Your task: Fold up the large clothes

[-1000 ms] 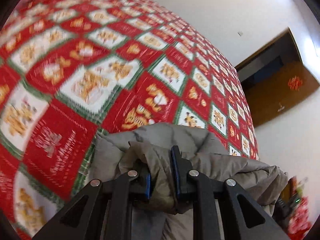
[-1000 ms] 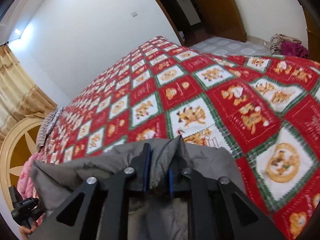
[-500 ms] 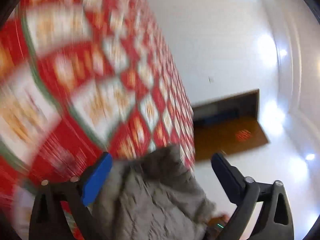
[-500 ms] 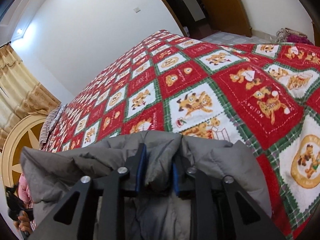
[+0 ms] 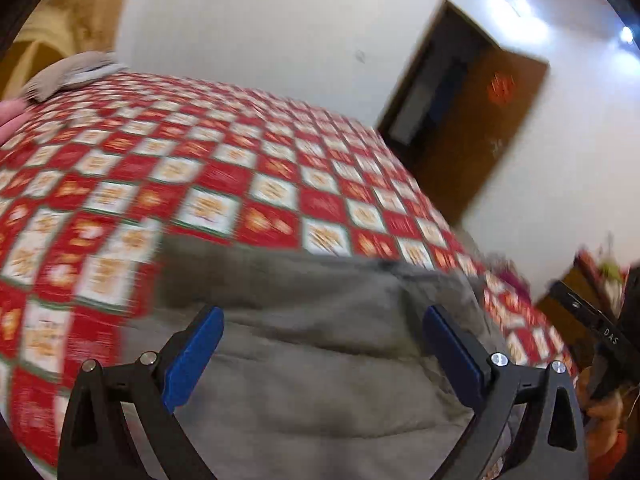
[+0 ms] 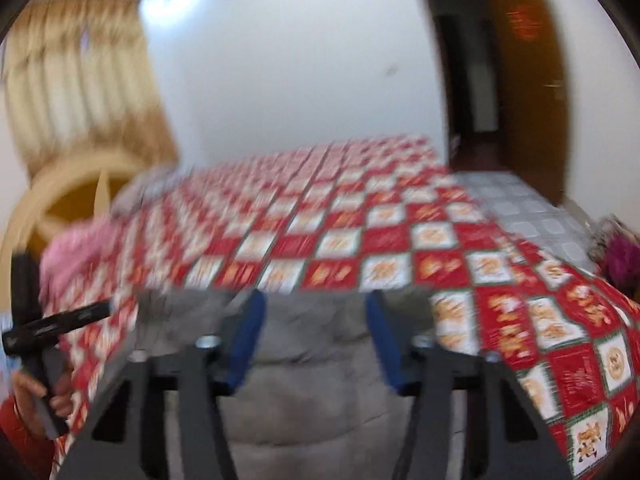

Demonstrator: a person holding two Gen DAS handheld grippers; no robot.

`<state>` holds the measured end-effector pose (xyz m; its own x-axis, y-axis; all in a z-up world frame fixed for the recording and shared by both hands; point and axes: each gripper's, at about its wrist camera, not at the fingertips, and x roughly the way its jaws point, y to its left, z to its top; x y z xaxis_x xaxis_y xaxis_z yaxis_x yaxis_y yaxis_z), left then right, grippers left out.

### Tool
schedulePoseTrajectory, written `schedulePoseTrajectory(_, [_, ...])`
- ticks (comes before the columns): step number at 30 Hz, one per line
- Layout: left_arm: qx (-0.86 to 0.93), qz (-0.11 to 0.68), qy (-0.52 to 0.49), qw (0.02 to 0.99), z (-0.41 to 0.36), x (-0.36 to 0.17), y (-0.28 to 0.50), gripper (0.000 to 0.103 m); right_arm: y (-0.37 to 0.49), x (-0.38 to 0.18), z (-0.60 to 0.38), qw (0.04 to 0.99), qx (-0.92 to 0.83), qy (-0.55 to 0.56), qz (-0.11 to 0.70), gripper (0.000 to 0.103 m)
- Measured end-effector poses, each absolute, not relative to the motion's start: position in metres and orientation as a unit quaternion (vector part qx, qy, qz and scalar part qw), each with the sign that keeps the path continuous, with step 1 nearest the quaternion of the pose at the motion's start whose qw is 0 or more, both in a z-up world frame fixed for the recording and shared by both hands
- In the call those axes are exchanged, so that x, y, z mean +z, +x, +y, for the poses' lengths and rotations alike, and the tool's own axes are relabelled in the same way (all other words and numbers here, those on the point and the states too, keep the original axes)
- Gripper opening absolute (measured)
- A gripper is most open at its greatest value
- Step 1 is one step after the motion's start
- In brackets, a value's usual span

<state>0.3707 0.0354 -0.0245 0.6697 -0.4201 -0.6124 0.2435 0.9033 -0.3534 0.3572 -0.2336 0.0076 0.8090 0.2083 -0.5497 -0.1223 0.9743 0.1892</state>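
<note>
On the quilt, grey coat beneath wide left gripper, opening right gripper

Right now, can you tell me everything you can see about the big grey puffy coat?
The grey coat looks soft and padded, with stitched seams and rumpled folds. It lies on the red and white checked bedspread, at the near edge of the bed. Nothing grips it: the left gripper hangs over it with jaws wide apart, and the right gripper has its jaws opening, off the cloth. Blur hides any zip or sleeves.
</note>
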Motion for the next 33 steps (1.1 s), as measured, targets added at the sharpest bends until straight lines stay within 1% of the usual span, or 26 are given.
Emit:
schedulePoseTrajectory(1, [-0.181, 0.368, -0.114, 0.905, 0.021, -0.03, 0.375, 0.1, 0.365, 0.0, -0.22, 0.943, 0.099, 0.065, 0.312, 0.033])
schedulePoseTrajectory(2, [-0.174, 0.372, -0.112, 0.905, 0.012, -0.036, 0.38, 0.1, 0.376, -0.011, -0.204, 0.937, 0.105, 0.052, 0.329, 0.03])
schedulePoseTrajectory(4, [-0.16, 0.386, -0.116, 0.901, -0.002, -0.049, 0.387, 0.1, 0.399, -0.038, -0.184, 0.926, 0.104, 0.038, 0.362, 0.029])
schedulePoseTrajectory(6, [-0.149, 0.409, -0.114, 0.893, -0.008, -0.066, 0.4, 0.1, 0.421, -0.065, -0.178, 0.915, 0.098, 0.046, 0.388, 0.028])
schedulePoseTrajectory(10, [-0.099, 0.419, -0.082, 0.899, -0.002, -0.093, 0.422, 0.1, 0.453, -0.107, -0.191, 0.903, 0.086, 0.073, 0.416, 0.029])
schedulePoseTrajectory(12, [-0.092, 0.418, -0.082, 0.9, 0.01, -0.108, 0.428, 0.1, 0.46, -0.121, -0.206, 0.899, 0.09, 0.108, 0.415, 0.027])
schedulePoseTrajectory(14, [-0.099, 0.41, -0.093, 0.902, 0.027, -0.122, 0.432, 0.1, 0.461, -0.124, -0.22, 0.896, 0.099, 0.134, 0.411, 0.019])
schedulePoseTrajectory(15, [-0.098, 0.404, -0.097, 0.904, 0.032, -0.125, 0.433, 0.1, 0.461, -0.123, -0.227, 0.9, 0.09, 0.124, 0.407, 0.013])
schedulePoseTrajectory(16, [-0.099, 0.399, -0.111, 0.905, 0.037, -0.129, 0.432, 0.1, 0.46, -0.121, -0.229, 0.906, 0.074, 0.102, 0.403, 0.0])
schedulePoseTrajectory(17, [-0.104, 0.395, -0.127, 0.904, 0.041, -0.131, 0.432, 0.1, 0.455, -0.119, -0.238, 0.916, 0.055, 0.071, 0.391, 0.0])
schedulePoseTrajectory(19, [-0.112, 0.386, -0.146, 0.904, 0.045, -0.134, 0.431, 0.1, 0.448, -0.124, -0.266, 0.922, 0.036, 0.075, 0.377, 0.0])
schedulePoseTrajectory(22, [-0.141, 0.37, -0.178, 0.901, 0.047, -0.134, 0.432, 0.1, 0.438, -0.142, -0.326, 0.912, 0.014, 0.191, 0.363, 0.0])
schedulePoseTrajectory(23, [-0.166, 0.355, -0.21, 0.896, 0.053, -0.134, 0.432, 0.1, 0.435, -0.145, -0.334, 0.909, 0.006, 0.211, 0.36, 0.0])
schedulePoseTrajectory(27, [-0.21, 0.315, -0.33, 0.865, 0.09, -0.127, 0.428, 0.1, 0.425, -0.145, -0.345, 0.908, -0.054, 0.229, 0.347, 0.0])
schedulePoseTrajectory(29, [-0.192, 0.296, -0.338, 0.873, 0.102, -0.115, 0.421, 0.1, 0.423, -0.144, -0.348, 0.908, -0.057, 0.239, 0.34, 0.0])
schedulePoseTrajectory(31, [-0.146, 0.297, -0.32, 0.888, 0.107, -0.102, 0.419, 0.1, 0.42, -0.141, -0.346, 0.908, -0.055, 0.241, 0.339, 0.0])
schedulePoseTrajectory(33, [-0.14, 0.318, -0.289, 0.892, 0.1, -0.09, 0.422, 0.1, 0.415, -0.125, -0.339, 0.916, -0.051, 0.224, 0.329, 0.007])
